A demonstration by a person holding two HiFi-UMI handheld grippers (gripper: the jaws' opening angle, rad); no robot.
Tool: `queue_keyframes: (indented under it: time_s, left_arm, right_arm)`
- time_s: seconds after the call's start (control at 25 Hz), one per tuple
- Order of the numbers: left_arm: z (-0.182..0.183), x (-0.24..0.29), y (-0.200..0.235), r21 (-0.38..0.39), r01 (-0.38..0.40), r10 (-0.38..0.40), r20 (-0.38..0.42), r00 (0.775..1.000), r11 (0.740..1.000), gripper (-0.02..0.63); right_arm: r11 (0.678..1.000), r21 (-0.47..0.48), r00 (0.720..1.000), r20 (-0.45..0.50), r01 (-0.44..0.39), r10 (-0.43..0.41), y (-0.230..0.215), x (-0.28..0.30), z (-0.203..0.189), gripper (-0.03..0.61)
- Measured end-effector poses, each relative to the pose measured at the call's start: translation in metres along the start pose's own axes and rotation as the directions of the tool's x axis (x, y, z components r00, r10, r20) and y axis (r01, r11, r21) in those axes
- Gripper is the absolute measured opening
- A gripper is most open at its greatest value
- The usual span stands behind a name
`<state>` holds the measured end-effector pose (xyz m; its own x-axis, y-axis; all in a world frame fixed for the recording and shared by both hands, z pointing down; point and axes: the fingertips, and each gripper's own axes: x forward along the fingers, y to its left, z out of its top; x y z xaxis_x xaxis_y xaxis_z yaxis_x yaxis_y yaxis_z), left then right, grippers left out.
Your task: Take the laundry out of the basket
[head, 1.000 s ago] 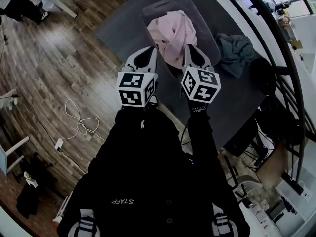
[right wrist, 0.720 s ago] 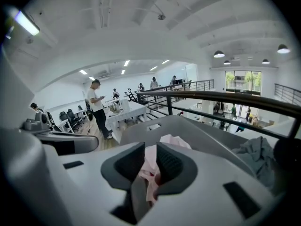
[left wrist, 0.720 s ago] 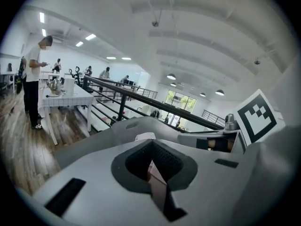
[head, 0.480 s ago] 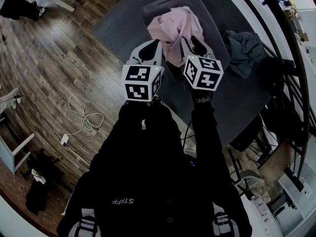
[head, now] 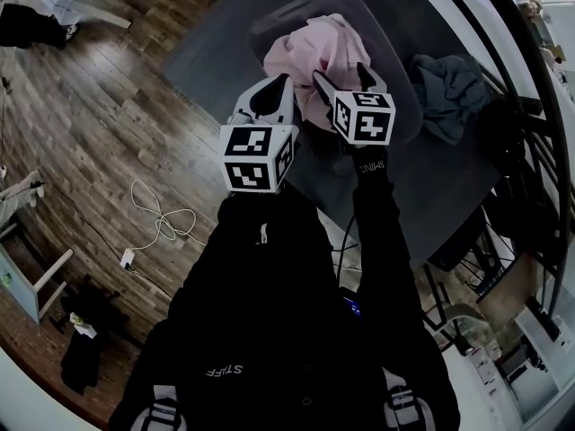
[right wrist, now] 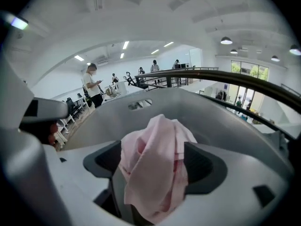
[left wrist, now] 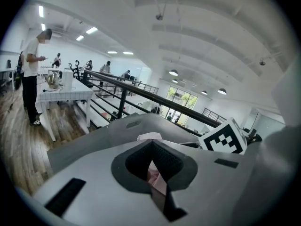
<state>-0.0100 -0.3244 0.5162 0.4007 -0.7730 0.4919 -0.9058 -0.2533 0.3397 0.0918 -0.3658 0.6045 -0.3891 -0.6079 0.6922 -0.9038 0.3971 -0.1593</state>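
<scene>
A pink garment (head: 316, 48) stands bunched up above the grey laundry basket (head: 289, 11) on the dark table. My left gripper (head: 284, 83) is at the garment's near left side, and in the left gripper view it (left wrist: 152, 181) is shut on a fold of the pink cloth (left wrist: 155, 177). My right gripper (head: 341, 74) is at the near right side. Its jaws are opening, and the pink garment (right wrist: 155, 168) hangs loosely between the parted pads (right wrist: 202, 161). The basket wall (right wrist: 141, 105) rises behind it.
A grey-blue garment (head: 449, 83) lies on the table (head: 225, 39) right of the basket. A dark railing (head: 526, 119) runs past the table's right side. A white cable (head: 162, 224) lies on the wooden floor at left. People stand far off (left wrist: 32, 74).
The pink garment has been lifted higher out of the basket. My right gripper's jaws have spread apart and the gripper has turned leftward; the left stays closed on the cloth.
</scene>
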Motion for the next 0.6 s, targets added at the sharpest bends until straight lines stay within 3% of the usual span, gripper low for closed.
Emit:
queue_keyframes:
  time_s: [0.24, 0.6]
  left_arm:
    - [-0.004, 0.007, 0.004, -0.009, 0.000, 0.000, -0.018, 1.000, 1.000, 0.000]
    - [0.003, 0.019, 0.008, -0.005, -0.018, 0.018, -0.018, 1.000, 1.000, 0.000]
  right_arm:
    - [1.000, 0.003, 0.997, -0.074, -0.009, 0.009, -0.016, 0.031, -0.014, 0.488]
    - [0.998, -0.009, 0.985, -0.165, -0.056, 0.054, -0.017, 0.067, -0.041, 0.578]
